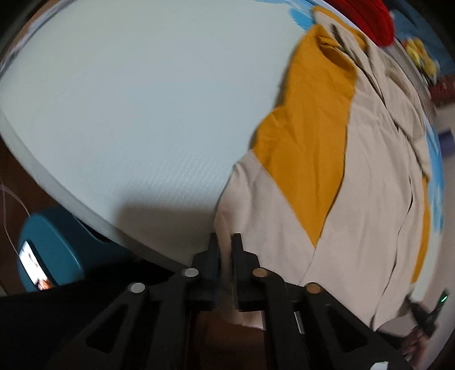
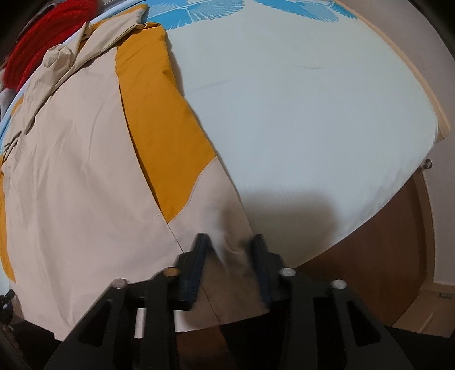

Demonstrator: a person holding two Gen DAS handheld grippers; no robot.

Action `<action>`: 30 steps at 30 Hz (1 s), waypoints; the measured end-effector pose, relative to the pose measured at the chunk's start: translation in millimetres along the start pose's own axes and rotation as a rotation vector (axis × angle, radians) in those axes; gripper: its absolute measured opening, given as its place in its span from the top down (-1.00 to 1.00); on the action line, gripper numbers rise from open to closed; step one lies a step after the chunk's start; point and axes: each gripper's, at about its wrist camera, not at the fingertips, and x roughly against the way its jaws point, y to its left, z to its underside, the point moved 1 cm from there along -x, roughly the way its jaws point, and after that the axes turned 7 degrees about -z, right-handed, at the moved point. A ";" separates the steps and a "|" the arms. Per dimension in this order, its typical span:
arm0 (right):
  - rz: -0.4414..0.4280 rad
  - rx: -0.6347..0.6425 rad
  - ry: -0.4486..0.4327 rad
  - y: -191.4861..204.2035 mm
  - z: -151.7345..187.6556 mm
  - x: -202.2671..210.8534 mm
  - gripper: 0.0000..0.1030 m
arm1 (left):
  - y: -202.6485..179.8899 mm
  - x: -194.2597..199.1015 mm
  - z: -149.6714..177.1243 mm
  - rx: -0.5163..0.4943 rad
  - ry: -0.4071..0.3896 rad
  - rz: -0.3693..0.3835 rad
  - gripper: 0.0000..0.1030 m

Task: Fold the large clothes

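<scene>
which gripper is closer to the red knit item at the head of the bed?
Neither clearly. Both the left gripper and right gripper sit at the jacket hem; the red knit lies far beyond the collar.

So the whole setup is on a bed (image 2: 298, 113) with a pale, almost mint-white cover, and there's a bright blue feathery print (image 2: 199, 11) running along the far end of it. A light wooden frame edge (image 2: 426, 94) peeks out along one side. Below the mattress on that side is a brown wooden panel (image 2: 384, 270) with a small metal knob (image 2: 427, 163) just above it, next to a plain off-white wall (image 2: 443, 227). On the other side there's a teal rounded thing (image 1: 54, 242) down by the dark brown floor (image 1: 17, 182), with a lit phone screen (image 1: 34, 266) resting on it. Something chunky and red (image 1: 366, 17) sits at the far end. Lighting's dim and warm, with soft shadows on the cover.
</scene>
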 end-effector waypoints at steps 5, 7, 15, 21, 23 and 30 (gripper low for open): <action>-0.048 -0.010 -0.088 2.4 2.4 29.7 0.94 | -12.5 20.3 10.1 -0.090 -0.071 -0.039 0.88; -0.061 -0.031 -0.073 -1.4 2.5 26.5 0.93 | -10.2 13.8 6.7 -0.078 -0.045 -0.032 0.78; 0.027 0.024 0.008 3.8 -0.4 -0.1 0.55 | -15.3 -5.6 2.0 -0.075 -0.010 -0.079 0.59; 0.016 0.055 -0.025 11.2 -3.3 9.3 0.93 | -33.1 1.4 3.6 -0.143 -0.065 -0.101 0.95; -0.016 0.033 -0.060 8.3 -2.8 21.7 0.94 | -33.3 6.8 5.6 -0.153 -0.080 -0.093 0.95; -0.014 0.024 -0.007 3.5 -5.0 5.9 0.88 | -30.6 -5.7 9.0 -0.147 -0.020 -0.109 0.79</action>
